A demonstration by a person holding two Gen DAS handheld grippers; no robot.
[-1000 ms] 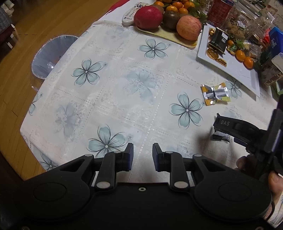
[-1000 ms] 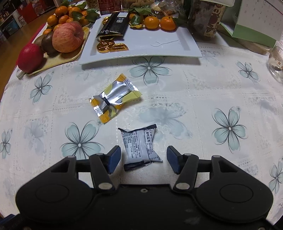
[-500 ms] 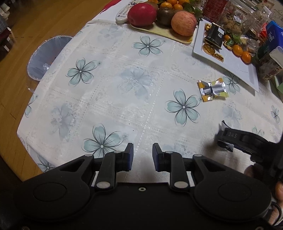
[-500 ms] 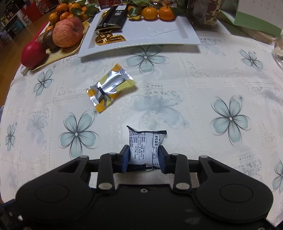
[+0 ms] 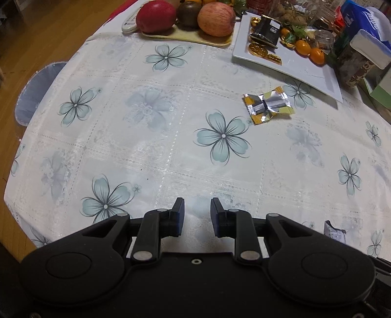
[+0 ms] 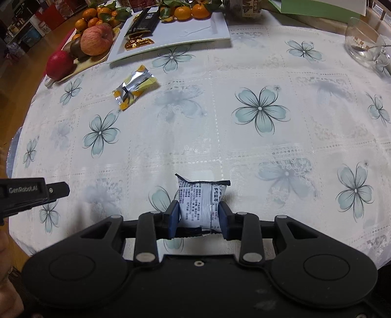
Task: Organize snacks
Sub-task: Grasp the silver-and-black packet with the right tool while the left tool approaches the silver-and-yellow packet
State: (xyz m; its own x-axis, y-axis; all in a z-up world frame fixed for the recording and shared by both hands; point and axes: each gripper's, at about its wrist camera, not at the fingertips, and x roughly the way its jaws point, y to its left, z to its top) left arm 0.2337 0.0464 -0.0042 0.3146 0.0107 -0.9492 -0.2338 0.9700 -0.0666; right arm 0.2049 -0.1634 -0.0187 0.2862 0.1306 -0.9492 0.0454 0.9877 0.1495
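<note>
My right gripper (image 6: 198,215) is shut on a white snack packet with black print (image 6: 198,203) and holds it above the flowered tablecloth; a corner of the packet (image 5: 334,232) shows in the left wrist view. A yellow and silver candy packet (image 6: 133,89) lies on the cloth ahead to the left, also in the left wrist view (image 5: 267,105). A white rectangular plate (image 6: 195,29) at the far side holds a dark snack bar (image 6: 144,22), gold coins and small oranges. My left gripper (image 5: 196,215) is empty, its jaws a narrow gap apart over the cloth.
A fruit tray (image 5: 185,36) with apples stands beside the plate (image 5: 293,61). Jars and boxes (image 5: 356,49) crowd the far right. A glass bowl (image 6: 364,44) sits at the right edge. A chair seat (image 5: 34,93) stands left of the table.
My right gripper closed on the white packet and lifted it off the cloth, pulling back. My left gripper moved forward and to the right over the table.
</note>
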